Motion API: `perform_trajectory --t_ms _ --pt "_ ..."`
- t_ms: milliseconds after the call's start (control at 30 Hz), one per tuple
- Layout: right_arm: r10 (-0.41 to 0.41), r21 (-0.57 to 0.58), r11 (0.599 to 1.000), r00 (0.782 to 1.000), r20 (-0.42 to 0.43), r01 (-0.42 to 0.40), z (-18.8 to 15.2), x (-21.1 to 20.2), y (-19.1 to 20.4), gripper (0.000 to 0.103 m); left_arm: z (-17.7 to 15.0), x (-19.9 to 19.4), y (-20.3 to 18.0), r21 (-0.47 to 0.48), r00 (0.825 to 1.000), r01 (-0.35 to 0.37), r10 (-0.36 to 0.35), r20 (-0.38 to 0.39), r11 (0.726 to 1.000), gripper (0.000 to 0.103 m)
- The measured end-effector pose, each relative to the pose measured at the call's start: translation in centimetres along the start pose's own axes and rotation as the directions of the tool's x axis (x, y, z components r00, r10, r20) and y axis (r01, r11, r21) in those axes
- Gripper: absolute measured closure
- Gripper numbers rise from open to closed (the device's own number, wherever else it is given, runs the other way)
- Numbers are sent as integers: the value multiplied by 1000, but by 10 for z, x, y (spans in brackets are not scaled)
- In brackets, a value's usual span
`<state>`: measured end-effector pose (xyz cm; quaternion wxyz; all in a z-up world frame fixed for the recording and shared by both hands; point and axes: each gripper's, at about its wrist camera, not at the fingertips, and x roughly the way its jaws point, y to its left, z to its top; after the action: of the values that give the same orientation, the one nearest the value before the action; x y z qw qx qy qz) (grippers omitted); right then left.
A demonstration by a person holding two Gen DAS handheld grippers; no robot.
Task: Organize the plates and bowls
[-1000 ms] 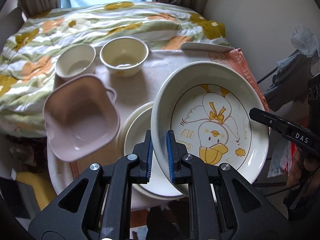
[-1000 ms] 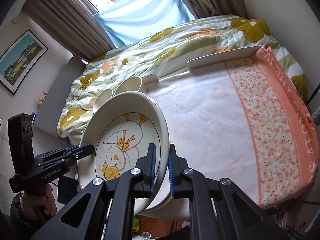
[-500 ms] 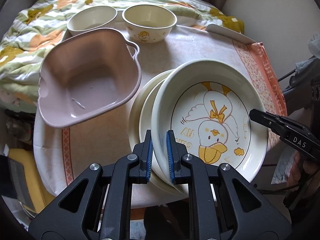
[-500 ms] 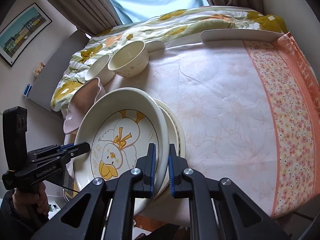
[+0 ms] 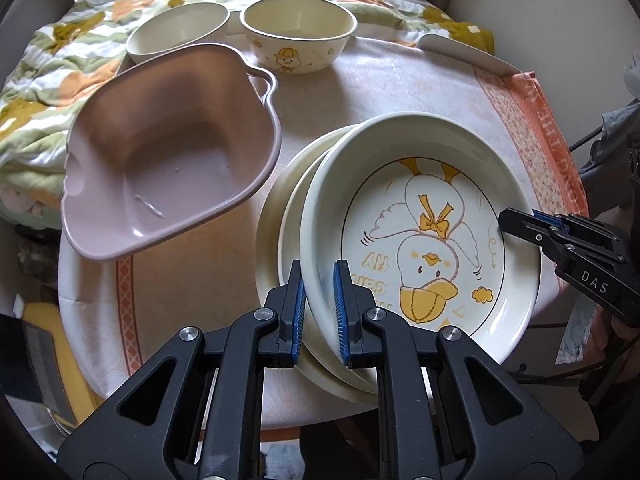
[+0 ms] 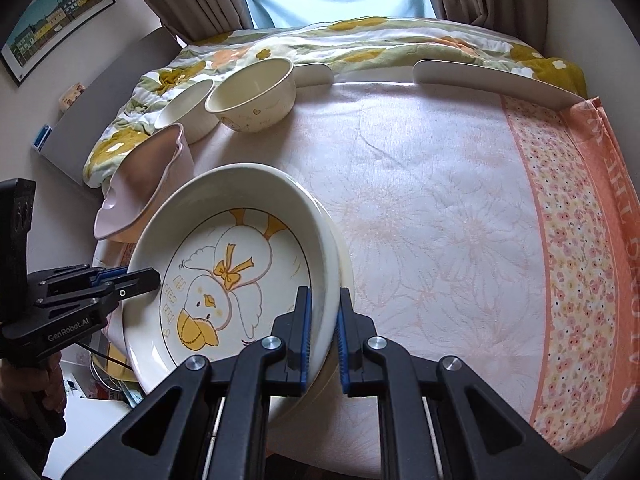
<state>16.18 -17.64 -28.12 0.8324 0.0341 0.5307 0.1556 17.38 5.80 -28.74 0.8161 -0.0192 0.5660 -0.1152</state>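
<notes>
A cream plate with a yellow duck drawing (image 5: 424, 240) (image 6: 224, 264) hangs slightly tilted just over a stack of plain cream plates (image 5: 276, 216) (image 6: 345, 264). I cannot tell whether it touches the stack. My left gripper (image 5: 319, 276) (image 6: 154, 278) is shut on the duck plate's near-left rim. On the opposite rim, my right gripper (image 6: 323, 300) (image 5: 505, 220) is shut too. A pink square bowl (image 5: 172, 168) (image 6: 148, 176) sits left of the stack. Behind it stand a plain cream bowl (image 5: 180, 32) (image 6: 188, 108) and a duck-print cream bowl (image 5: 298, 32) (image 6: 252, 92).
The round table (image 6: 440, 220) wears a pale cloth with an orange floral border (image 6: 580, 240) at the right. A flowered quilt (image 5: 60, 60) lies behind and left of the table. A thin white board (image 5: 464, 54) (image 6: 492, 80) rests at the back edge. A hand (image 6: 24, 392) holds the left gripper.
Both grippers have come down together with the duck plate, from well above the table to just over the plate stack. Both grips stayed shut.
</notes>
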Motion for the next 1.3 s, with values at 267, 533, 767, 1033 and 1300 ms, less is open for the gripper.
perform_trajectory --t_ms 267,533,767,1033,1300 --pt "-4 -8 1000 1000 -5 4 -2 1 -1 92 -1 7 -3 3 1000 -20 20 -4 1000 91" --pt "-4 -15 1000 1000 -1 4 -2 0 -1 92 0 6 -19 57 995 -102 101 12 993 90" --pt "-2 -12 1000 1000 -2 2 -4 0 -1 92 2 0 -31 90 979 -204 201 44 975 89" --pt "-3 -30 1000 1000 2 3 -4 0 1 92 2 1 -35 130 959 -282 277 52 951 90" --pt "-2 -29 1000 1000 1 2 -4 0 0 92 1 2 -37 136 955 -297 292 55 945 90"
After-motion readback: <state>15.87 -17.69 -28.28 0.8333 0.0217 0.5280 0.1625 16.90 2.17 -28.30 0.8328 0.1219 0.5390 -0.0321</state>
